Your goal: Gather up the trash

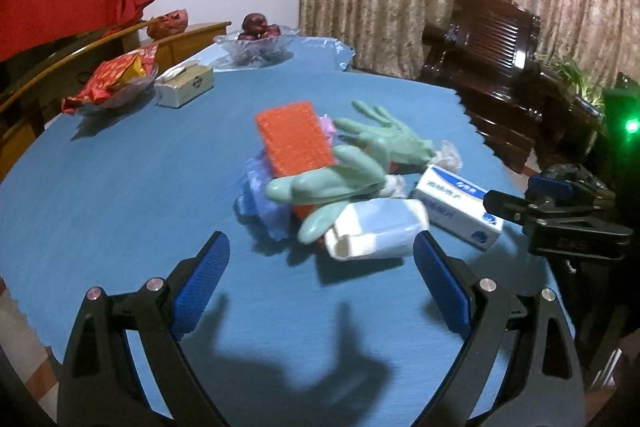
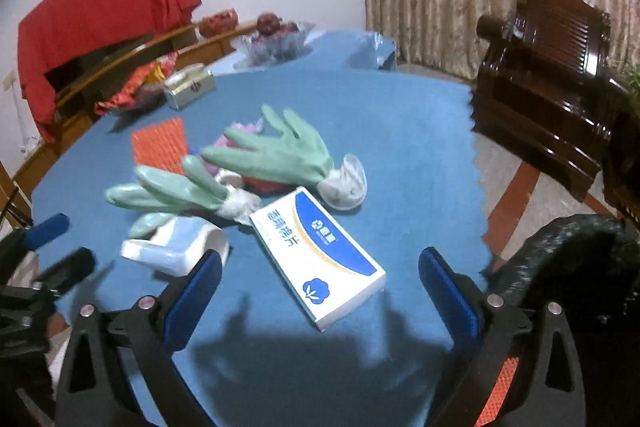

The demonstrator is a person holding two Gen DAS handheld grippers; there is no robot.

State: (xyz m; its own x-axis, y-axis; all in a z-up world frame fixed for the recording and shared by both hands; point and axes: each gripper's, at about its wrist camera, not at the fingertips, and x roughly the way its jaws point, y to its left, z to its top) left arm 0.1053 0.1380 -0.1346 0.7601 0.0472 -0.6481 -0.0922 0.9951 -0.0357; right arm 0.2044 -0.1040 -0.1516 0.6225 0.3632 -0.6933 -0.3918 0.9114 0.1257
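Note:
A pile of trash lies on the blue table (image 1: 120,167): an orange ridged box (image 1: 294,137), two green rubber gloves (image 1: 360,155), a white and pale blue plastic container (image 1: 376,227) and a blue and white tissue box (image 1: 456,207). My left gripper (image 1: 320,267) is open, just short of the white container. My right gripper (image 2: 320,279) is open, with the tissue box (image 2: 320,259) between its fingers. The gloves (image 2: 248,163), container (image 2: 176,247) and orange box (image 2: 160,145) lie beyond. A black bag (image 2: 580,267) sits at the right.
At the table's far left are a tissue holder (image 1: 184,85), a dish of red wrappers (image 1: 116,83) and a glass fruit bowl (image 1: 256,43). A dark wooden chair (image 1: 500,67) stands right of the table. The other gripper (image 1: 560,215) shows at the right edge.

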